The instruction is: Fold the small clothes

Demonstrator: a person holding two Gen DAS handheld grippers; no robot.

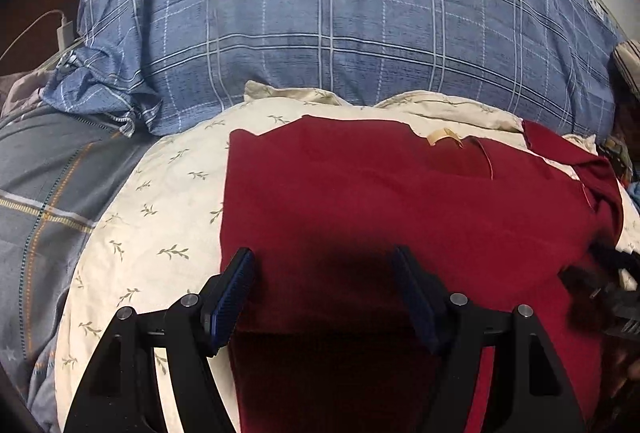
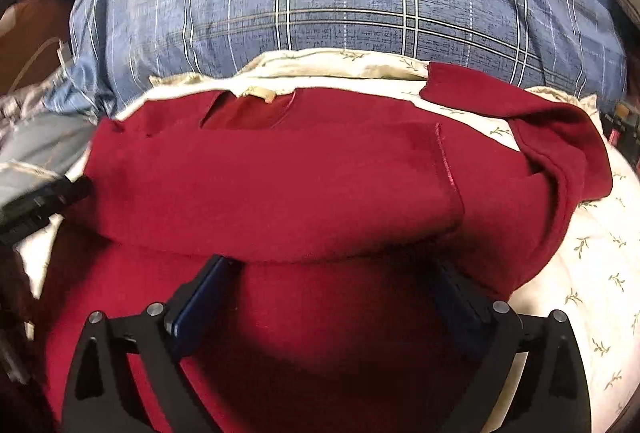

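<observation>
A dark red shirt (image 1: pixel 380 193) lies spread on a cream leaf-print cloth (image 1: pixel 160 217), its neck opening and beige label (image 1: pixel 442 135) toward the far side. My left gripper (image 1: pixel 324 267) hovers over the shirt's near left part, open, its blue pads (image 1: pixel 236 289) wide apart with only flat cloth below. In the right wrist view the shirt (image 2: pixel 280 177) is folded over itself, one sleeve (image 2: pixel 552 137) flopped to the right. My right gripper (image 2: pixel 332 267) is open; the fold's edge drapes across its fingertips (image 2: pixel 210 273). The left gripper (image 2: pixel 40 199) shows blurred at that view's left edge.
A bulky blue plaid quilt (image 1: pixel 340 25) with a round emblem rises right behind the cream cloth. A grey checked blanket (image 1: pixel 44 193) lies at the left. A white charger and cable (image 1: pixel 64 31) sit at the far left. The right gripper (image 1: pixel 612 293) blurs in at the right edge.
</observation>
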